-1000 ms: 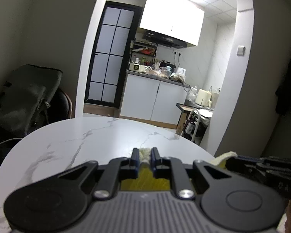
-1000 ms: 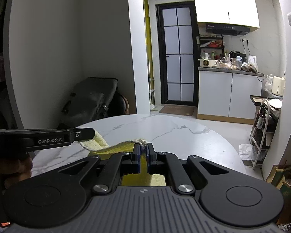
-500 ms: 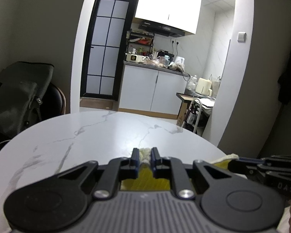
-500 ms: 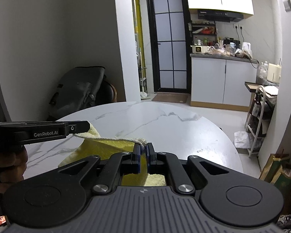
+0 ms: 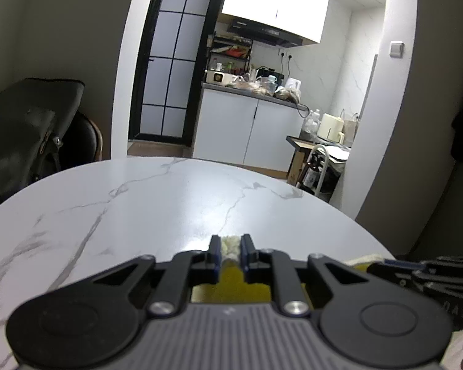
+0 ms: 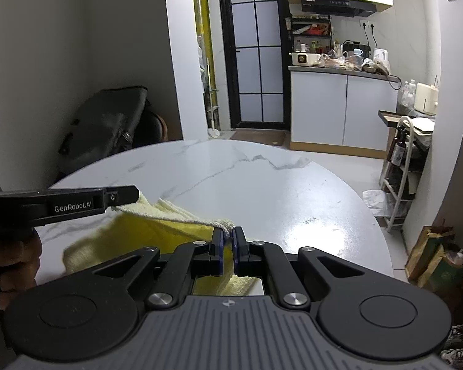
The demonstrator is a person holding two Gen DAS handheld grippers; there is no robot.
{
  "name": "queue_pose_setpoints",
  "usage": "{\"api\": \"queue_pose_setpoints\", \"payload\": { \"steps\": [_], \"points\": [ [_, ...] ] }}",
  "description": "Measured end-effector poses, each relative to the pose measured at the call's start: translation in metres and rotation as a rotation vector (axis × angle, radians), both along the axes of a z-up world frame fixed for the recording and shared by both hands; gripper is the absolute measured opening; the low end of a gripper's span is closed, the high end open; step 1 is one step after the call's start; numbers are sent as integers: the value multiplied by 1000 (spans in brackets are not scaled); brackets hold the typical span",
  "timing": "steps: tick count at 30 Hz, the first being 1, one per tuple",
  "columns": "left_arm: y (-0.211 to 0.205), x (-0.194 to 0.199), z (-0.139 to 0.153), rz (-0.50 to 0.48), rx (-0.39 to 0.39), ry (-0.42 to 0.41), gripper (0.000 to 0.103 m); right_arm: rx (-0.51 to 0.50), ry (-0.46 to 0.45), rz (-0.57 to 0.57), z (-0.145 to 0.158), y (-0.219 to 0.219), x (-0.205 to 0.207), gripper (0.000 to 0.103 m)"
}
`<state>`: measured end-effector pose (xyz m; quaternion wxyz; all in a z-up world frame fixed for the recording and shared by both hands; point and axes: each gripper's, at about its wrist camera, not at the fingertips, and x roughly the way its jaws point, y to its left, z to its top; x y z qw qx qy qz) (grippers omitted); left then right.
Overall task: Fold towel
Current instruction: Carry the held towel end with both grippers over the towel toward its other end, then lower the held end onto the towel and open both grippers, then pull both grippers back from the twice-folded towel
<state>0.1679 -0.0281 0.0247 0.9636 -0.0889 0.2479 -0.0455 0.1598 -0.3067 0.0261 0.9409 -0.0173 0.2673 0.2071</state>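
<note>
Nearest the viewer, the right gripper (image 6: 228, 239) is pinched closed on one corner of a yellow towel (image 6: 157, 231), a tuft of pale hem poking up between its blue-padded fingers. Beside it, the left gripper (image 5: 230, 248) is likewise clamped on another corner, with cream terry showing between its pads. Seen from the right wrist camera, the left gripper comes in from the left edge as a black bar marked "GenRobot.AI", and the towel's top edge runs in a shallow sag from it across to the right gripper. Holding both corners of one edge this way probably serves to carry that edge over as a single fold (the usual first step). The towel is bright yellow and fluffy, with a paler cream hem; its lower part lies bunched on the white marble table (image 6: 262, 185), on the side nearest the person. Beyond the round tabletop, a dark bag (image 6: 108, 123) rests on a chair. Farthest back are a black-framed glass door and white kitchen cabinets (image 6: 339, 114).
</note>
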Motion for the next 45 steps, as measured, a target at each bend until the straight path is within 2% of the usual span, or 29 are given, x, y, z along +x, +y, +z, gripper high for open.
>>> {"api": "queue_pose_setpoints", "payload": {
  "steps": [2,4,12,15,28,32,35,40,45],
  "points": [
    [1,3,-2,2,-9,5,15,-6,6,-11,-3,1,3,6],
    [3,7,-3,10,-23,6,22,-8,11,-22,-5,1,6,7],
    [15,12,1,51,-46,-28,35,36,-21,-135,-1,-3,13,9],
    [13,11,0,34,-35,-17,35,51,-17,-146,-1,-6,14,9],
    [7,0,-7,-27,11,34,36,6,63,-95,-17,6,16,11],
    [6,-7,-10,-44,13,55,37,-11,100,-93,-24,9,20,24],
    [4,-13,-16,-57,24,72,42,-27,100,-99,-27,11,19,40],
    [5,-21,-17,-44,21,84,42,2,83,-154,-24,4,14,40],
    [3,-28,-14,-39,26,89,43,38,109,-169,-26,-1,15,40]
  ]
}}
